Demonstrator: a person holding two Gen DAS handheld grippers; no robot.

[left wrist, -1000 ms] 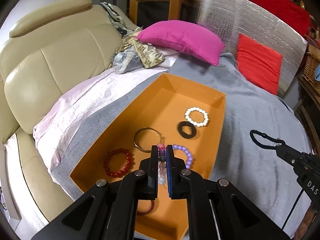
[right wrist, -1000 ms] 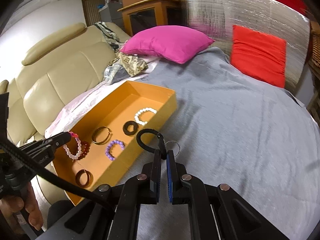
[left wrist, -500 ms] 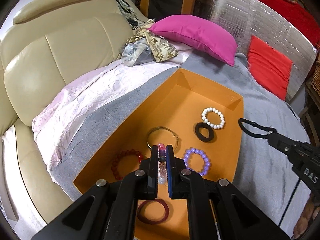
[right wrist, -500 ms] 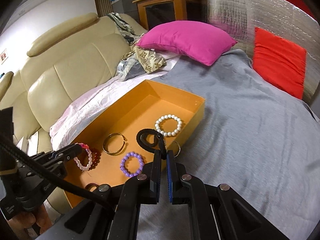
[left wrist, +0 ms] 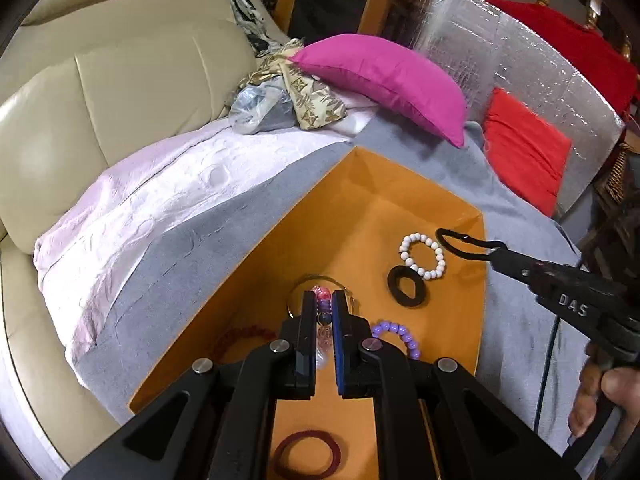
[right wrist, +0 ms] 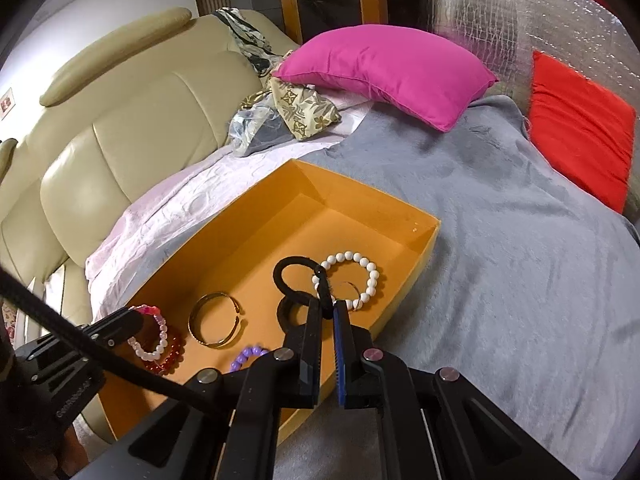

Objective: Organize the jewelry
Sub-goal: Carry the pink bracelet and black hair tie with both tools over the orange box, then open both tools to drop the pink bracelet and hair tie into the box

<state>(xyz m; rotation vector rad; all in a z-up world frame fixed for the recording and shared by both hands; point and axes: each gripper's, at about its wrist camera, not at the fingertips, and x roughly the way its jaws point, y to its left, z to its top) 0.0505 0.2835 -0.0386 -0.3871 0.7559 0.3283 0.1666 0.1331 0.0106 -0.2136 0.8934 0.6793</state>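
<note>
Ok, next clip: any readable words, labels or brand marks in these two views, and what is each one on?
"DAS": white letters on the body of the right gripper, seen from the left wrist view; it may be cut off.
Embossed lettering on the left gripper body in the right wrist view: too dark and blurred to read.

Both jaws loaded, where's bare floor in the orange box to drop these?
The far half of the box is bare, from the back wall down to the white beads. The near half is crowded: gold bangle, black scrunchie, purple beads, red beads, maroon ring. The grey blanket right of the box is bare too.
</note>
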